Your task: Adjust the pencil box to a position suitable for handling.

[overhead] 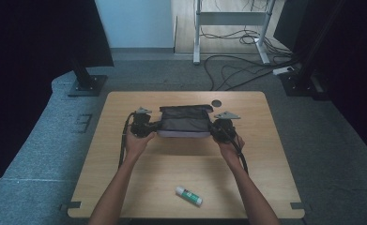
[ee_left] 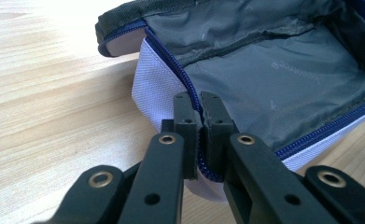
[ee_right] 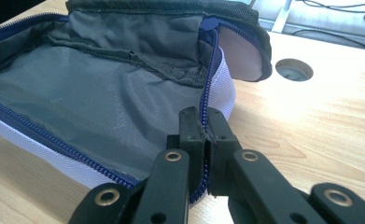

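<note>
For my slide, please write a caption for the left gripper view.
Left gripper shut on the zippered edge of an open pouch over the wooden table.

Cloth pouch, wood table, matt black plastic jaws

Pouch (ee_left: 264,88): woven pale lilac cloth outside, smooth dull grey lining just past the fingers, blue toothed zipper (ee_right: 208,70) running between them. Left gripper (ee_left: 195,119) and right gripper (ee_right: 203,133): matt black plastic, slightly grainy, with shiny brass-coloured metal eyelets. Table (overhead: 139,187): light wood, smooth, satin sheen, visible grain beside the fingers. Glue stick (overhead: 188,196): glossy plastic, white with green label.
</note>
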